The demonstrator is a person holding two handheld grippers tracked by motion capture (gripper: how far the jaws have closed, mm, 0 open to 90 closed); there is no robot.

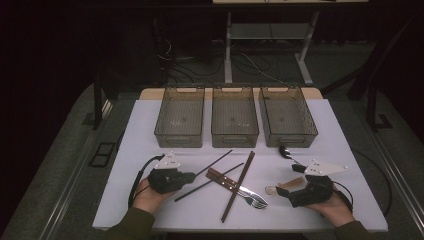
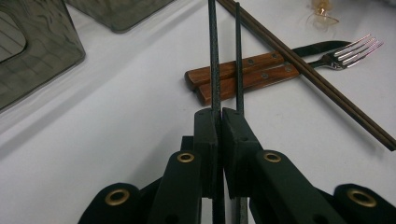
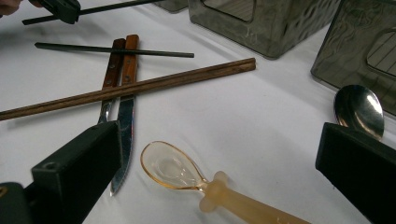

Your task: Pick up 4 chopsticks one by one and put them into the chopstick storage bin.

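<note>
Black jaws of the left gripper are seen clamped on one dark chopstick, its twin lying just beside, toward 1 o'clock. Picking up appears under way; a lift toward the bins at 12 o'clock is judged next. The right gripper is held level, jaws wide, over the amber spoon.
</note>
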